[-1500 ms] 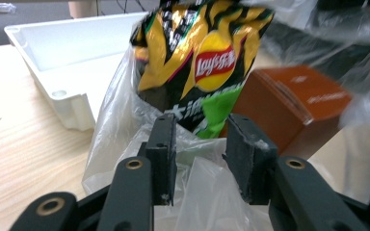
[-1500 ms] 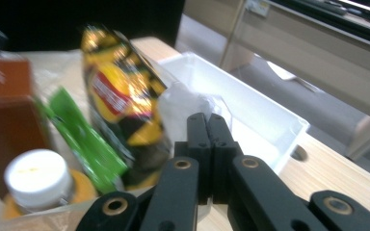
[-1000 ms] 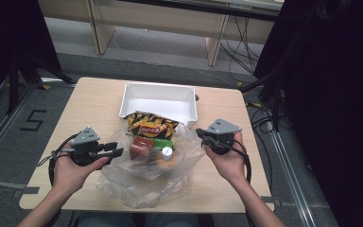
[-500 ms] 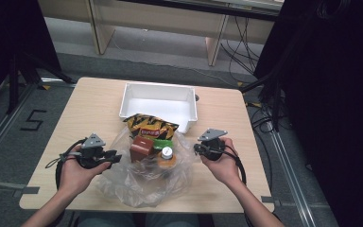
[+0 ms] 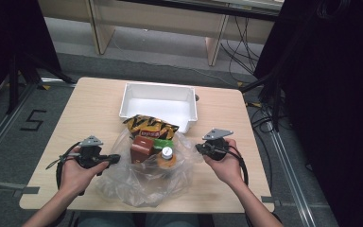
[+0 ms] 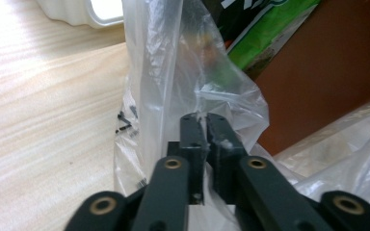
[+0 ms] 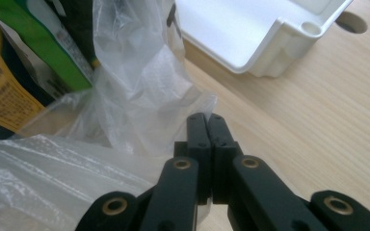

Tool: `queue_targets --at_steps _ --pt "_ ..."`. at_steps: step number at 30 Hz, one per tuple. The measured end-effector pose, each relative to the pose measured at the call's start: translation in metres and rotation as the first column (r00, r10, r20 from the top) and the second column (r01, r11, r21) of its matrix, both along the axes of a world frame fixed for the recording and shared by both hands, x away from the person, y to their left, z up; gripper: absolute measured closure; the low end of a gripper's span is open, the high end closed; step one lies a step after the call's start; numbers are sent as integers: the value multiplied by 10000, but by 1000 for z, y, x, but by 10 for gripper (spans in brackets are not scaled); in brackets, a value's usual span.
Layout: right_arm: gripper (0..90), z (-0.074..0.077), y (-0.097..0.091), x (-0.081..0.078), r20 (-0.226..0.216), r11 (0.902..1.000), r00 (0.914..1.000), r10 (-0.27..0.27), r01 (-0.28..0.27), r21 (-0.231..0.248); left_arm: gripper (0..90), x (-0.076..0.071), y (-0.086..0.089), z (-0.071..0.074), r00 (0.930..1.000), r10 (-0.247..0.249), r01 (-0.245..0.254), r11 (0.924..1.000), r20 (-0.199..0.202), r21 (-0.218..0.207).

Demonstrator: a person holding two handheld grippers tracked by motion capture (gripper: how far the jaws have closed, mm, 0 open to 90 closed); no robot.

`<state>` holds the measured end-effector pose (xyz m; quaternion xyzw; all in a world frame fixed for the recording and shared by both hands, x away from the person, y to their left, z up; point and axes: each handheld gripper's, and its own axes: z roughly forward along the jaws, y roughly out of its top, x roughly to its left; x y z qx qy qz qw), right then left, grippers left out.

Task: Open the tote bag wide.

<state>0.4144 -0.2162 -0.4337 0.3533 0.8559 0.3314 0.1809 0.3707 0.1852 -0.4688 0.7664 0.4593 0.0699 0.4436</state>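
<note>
Two grippers hold one clear plastic bag [image 5: 142,182], one at each side of its mouth. The bag lies on the wooden worktop [image 5: 99,101], toward the near edge and about midway between the left and right edges.

Left gripper [image 5: 108,160]: held low over the worktop at the bag's left side. In the left gripper view its jaws have just been closing and now pinch a fold of bag film [image 6: 173,96] between the pads, with almost no gap between them. Small black print shows on the film beside the jaws.

Right gripper [image 5: 199,147]: at the bag's right side, nearer the right edge. In the right gripper view the jaws are pressed together on a thin edge of the bag [image 7: 144,110], and bare wood lies just beyond them.

Contents inside the open bag:
- brown carton [image 5: 142,147], upright, left of centre
- green pack [image 5: 162,143] just behind it
- orange bottle with white cap [image 5: 166,157] to the carton's right
- black-and-yellow snack packet [image 5: 149,126], leaning out of the mouth toward the far edge

White bin [image 5: 159,104]: stands behind the bag, toward the far edge; the snack packet's top reaches its near wall. Cannot tell whether they touch.

Both hands grip the gripper bodies, and cables loop back from them toward the near edge.
</note>
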Motion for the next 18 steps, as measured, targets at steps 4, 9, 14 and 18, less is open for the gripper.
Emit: queue_targets --at_steps 4,9,14,18 --pt "900 2 -2 -5 69 9997 9999 -79 78 239 894 -4 1 -2 9999 -148 150 9993 -75 342" --pt "900 -3 1 -5 27 10000 10000 18 -18 6 897 -5 -1 -3 9998 -71 78 9991 -176 415" --pt "900 -8 1 -3 -5 9999 10000 24 -24 -167 899 -5 -2 -3 9992 -369 386 9934 -179 1077" --pt "900 -13 -1 -2 -617 9980 9981 32 -70 -621 899 -5 -6 -6 9992 -364 380 9874 -135 1536"
